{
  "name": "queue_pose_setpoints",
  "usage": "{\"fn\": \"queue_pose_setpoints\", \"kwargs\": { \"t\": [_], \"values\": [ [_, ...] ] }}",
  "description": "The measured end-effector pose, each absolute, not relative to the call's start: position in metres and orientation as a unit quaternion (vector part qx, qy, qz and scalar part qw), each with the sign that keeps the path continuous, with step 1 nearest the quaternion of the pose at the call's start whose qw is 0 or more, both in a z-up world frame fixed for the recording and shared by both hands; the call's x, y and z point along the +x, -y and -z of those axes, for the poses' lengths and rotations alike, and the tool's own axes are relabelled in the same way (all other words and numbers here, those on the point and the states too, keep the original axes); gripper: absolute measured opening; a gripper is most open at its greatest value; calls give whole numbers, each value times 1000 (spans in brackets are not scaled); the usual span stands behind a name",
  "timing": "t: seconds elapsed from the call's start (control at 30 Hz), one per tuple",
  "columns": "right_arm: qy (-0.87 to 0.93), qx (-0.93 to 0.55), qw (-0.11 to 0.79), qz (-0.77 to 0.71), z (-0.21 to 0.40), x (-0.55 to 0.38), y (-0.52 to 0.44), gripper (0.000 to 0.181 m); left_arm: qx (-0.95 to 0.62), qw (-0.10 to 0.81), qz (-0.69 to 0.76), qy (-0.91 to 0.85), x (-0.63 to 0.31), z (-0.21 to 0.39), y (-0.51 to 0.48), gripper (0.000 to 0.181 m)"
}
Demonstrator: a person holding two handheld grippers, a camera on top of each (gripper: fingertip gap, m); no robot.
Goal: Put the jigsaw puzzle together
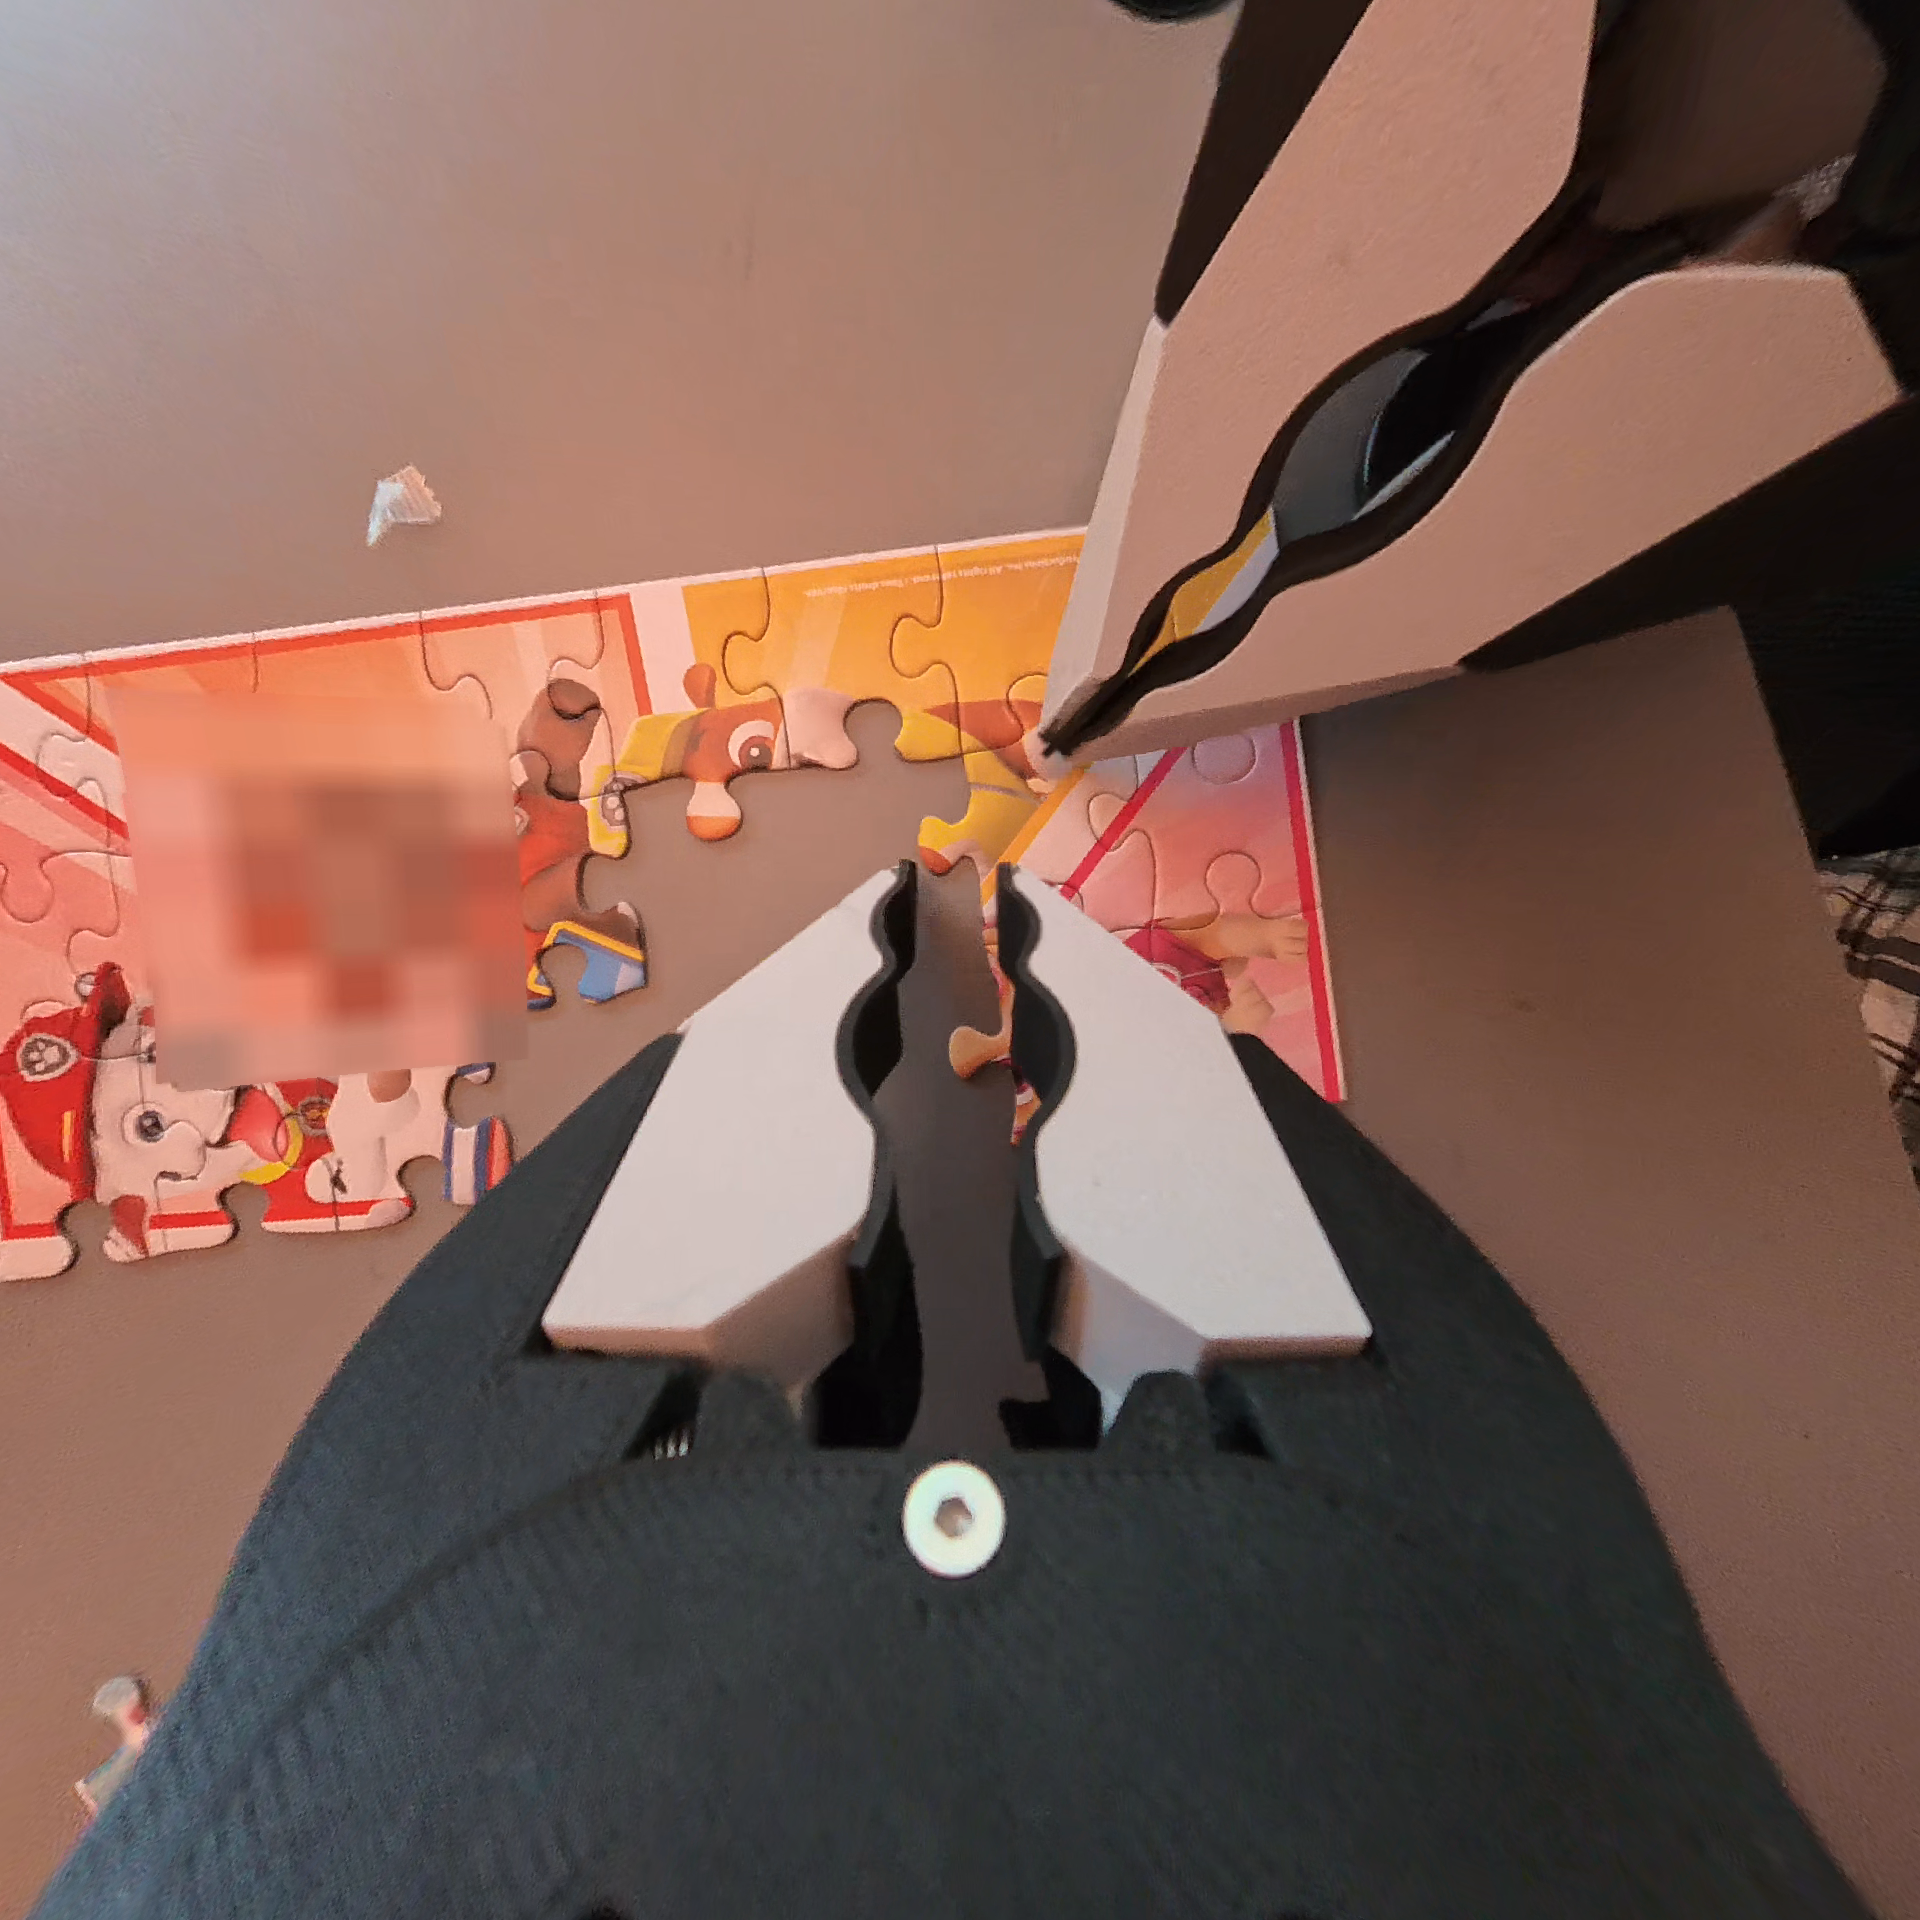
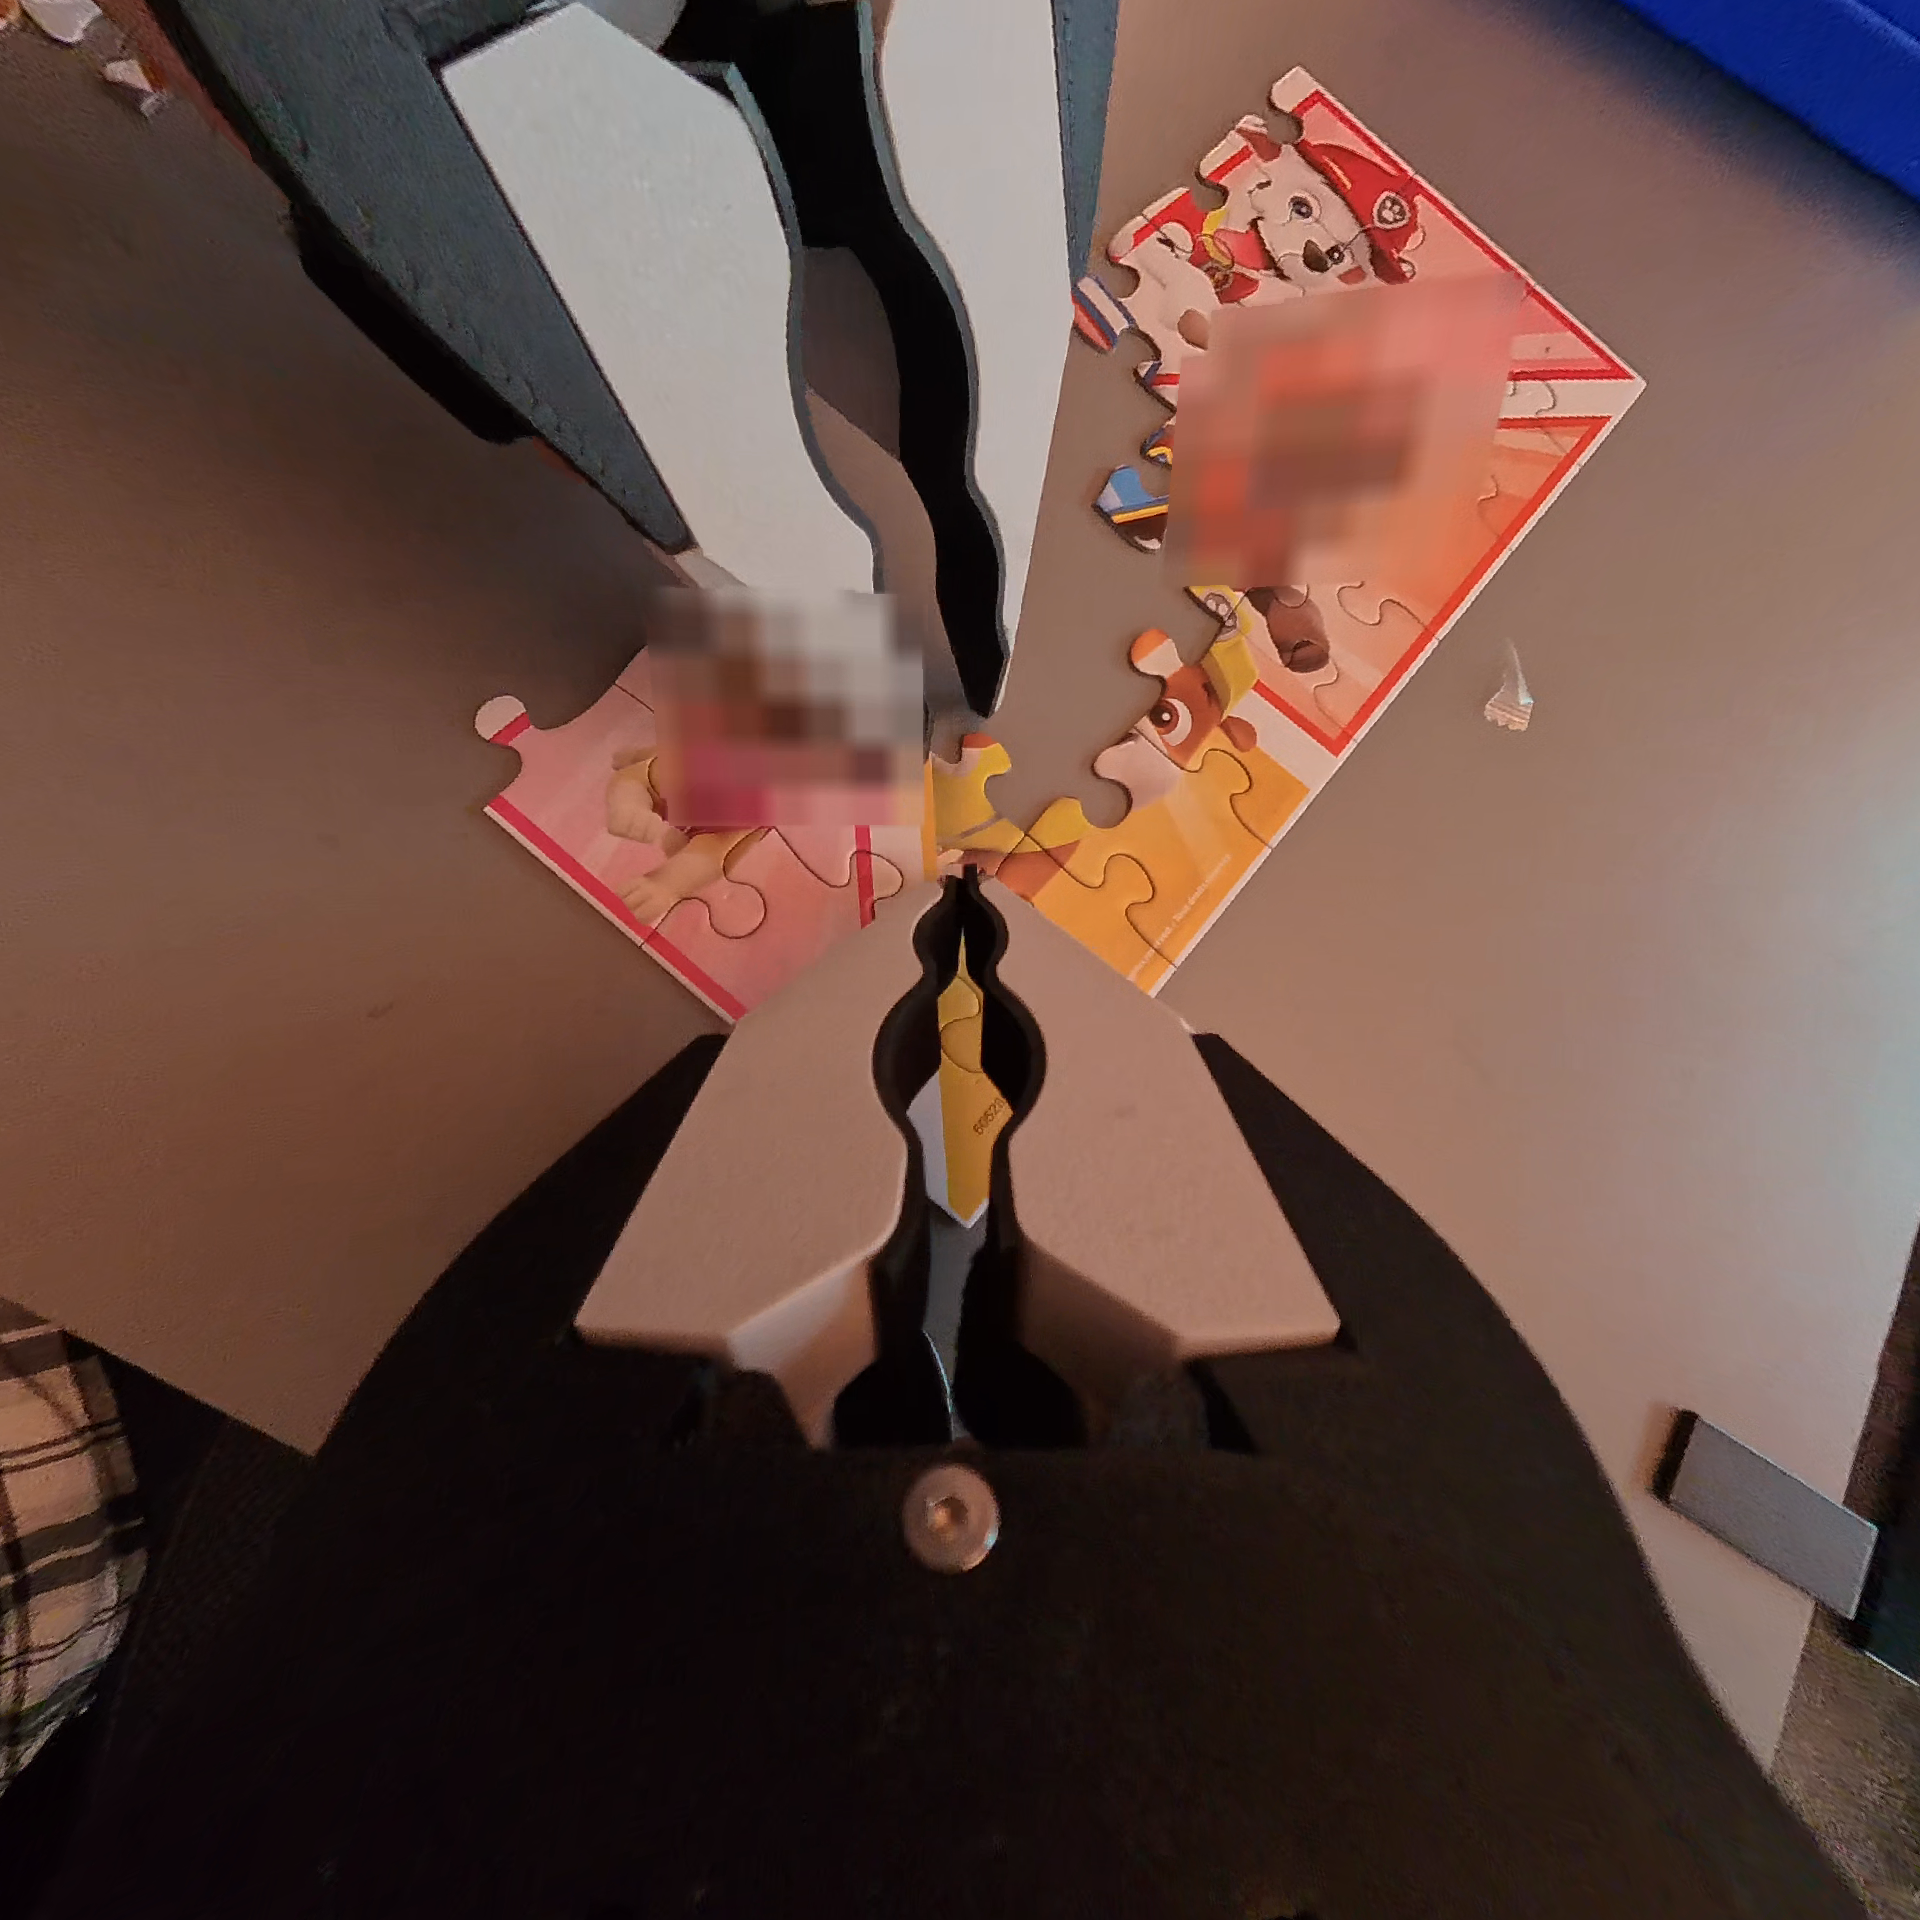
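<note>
The partly joined jigsaw puzzle (image 1: pixel 852 634) lies flat on the brown table (image 1: pixel 623 260), with red, yellow and pink picture sections and a jagged gap (image 1: pixel 821 831) in its middle. My left gripper (image 1: pixel 958 875) hovers over the gap's near edge, jaws a narrow way apart and empty. My right gripper (image 2: pixel 966 878) is shut, its tips touching a yellow piece (image 2: pixel 971 790) at the seam between the yellow and pink sections. Puzzle colour shows through the slot between its fingers. It also shows in the left wrist view (image 1: pixel 1055 743), coming in from the upper right. The left gripper (image 2: pixel 982 707) faces it from above.
A loose puzzle piece (image 1: pixel 120 1725) lies at the near left. A small white scrap (image 1: pixel 400 504) lies beyond the puzzle. A blue box (image 2: pixel 1818 62) and a grey block (image 2: pixel 1766 1517) sit near the table's edges. Plaid cloth (image 1: pixel 1881 935) shows past the right edge.
</note>
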State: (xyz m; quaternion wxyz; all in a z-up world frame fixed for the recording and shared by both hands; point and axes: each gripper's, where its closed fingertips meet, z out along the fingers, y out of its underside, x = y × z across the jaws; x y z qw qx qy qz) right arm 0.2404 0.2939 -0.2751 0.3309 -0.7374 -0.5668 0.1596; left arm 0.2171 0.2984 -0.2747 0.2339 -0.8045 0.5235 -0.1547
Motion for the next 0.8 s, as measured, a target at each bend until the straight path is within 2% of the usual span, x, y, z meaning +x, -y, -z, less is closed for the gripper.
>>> {"fn": "queue_pose_setpoints", "kwargs": {
  "t": [0.1, 0.2, 0.4, 0.43, 0.5, 0.63, 0.67, 0.7, 0.8],
  "values": [
    [557, -739, 342, -165, 267, 242, -298, 0, -805, 237, 162, -520, 218, 271, -296, 13],
    [568, -744, 312, -162, 278, 243, -296, 0, -809, 230, 156, -518, 214, 272, -294, 14],
    [545, -745, 356, -146, 253, 258, -303, 0, -819, 271, 139, -487, 175, 225, -276, 18],
    [549, -742, 356, -143, 252, 257, -301, 3, -822, 275, 128, -482, 165, 219, -269, 19],
    [555, -738, 355, -149, 254, 253, -296, 19, -828, 284, 118, -469, 146, 205, -250, 19],
    [568, -735, 329, -167, 271, 235, -283, 25, -848, 302, 92, -426, 100, 190, -210, 20],
    [568, -740, 312, -179, 276, 231, -277, 17, -854, 306, 87, -412, 89, 188, -199, 20],
    [564, -741, 304, -198, 276, 227, -273, 0, -860, 311, 79, -397, 76, 186, -187, 20],
    [563, -744, 298, -201, 277, 227, -271, 0, -878, 321, 58, -351, 36, 184, -154, 20]
  ]
}}
